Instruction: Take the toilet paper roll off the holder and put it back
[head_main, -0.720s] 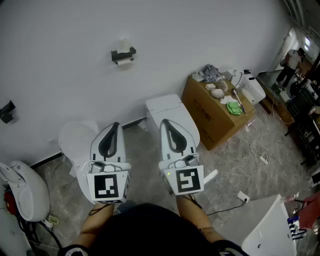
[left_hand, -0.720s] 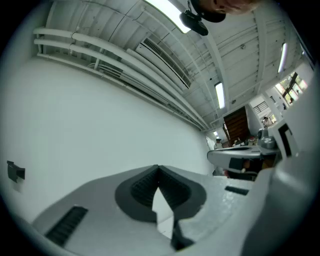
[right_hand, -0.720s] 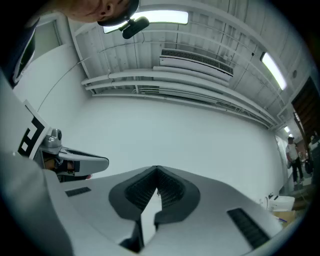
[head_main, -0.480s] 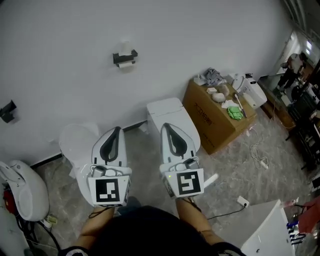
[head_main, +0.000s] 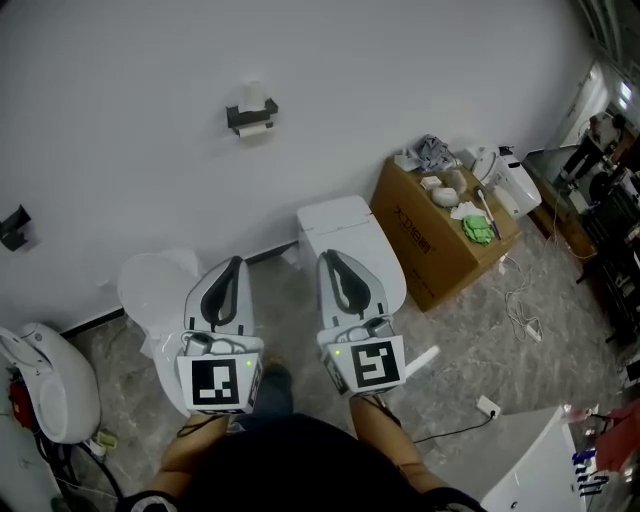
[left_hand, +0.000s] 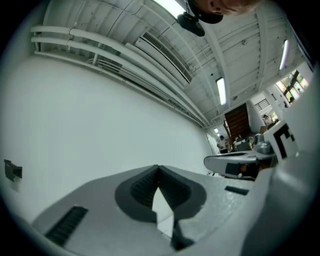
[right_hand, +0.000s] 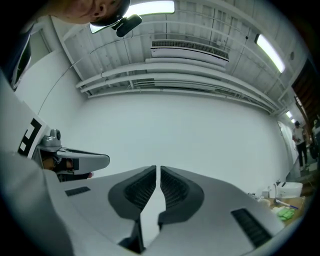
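The left claw (head_main: 232, 262) and right claw (head_main: 332, 256) are hovering clenched and empty, well apart from the toilet paper roll (head_main: 258, 128) hanging on its wall holder (head_main: 250, 113).

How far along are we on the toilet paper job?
Nothing looks done: the toilet paper roll sits in its holder on the wall. Nothing is in hand: the left gripper and the right gripper are shut, empty and well short of it. Left: reach the roll, take it off, put it back.
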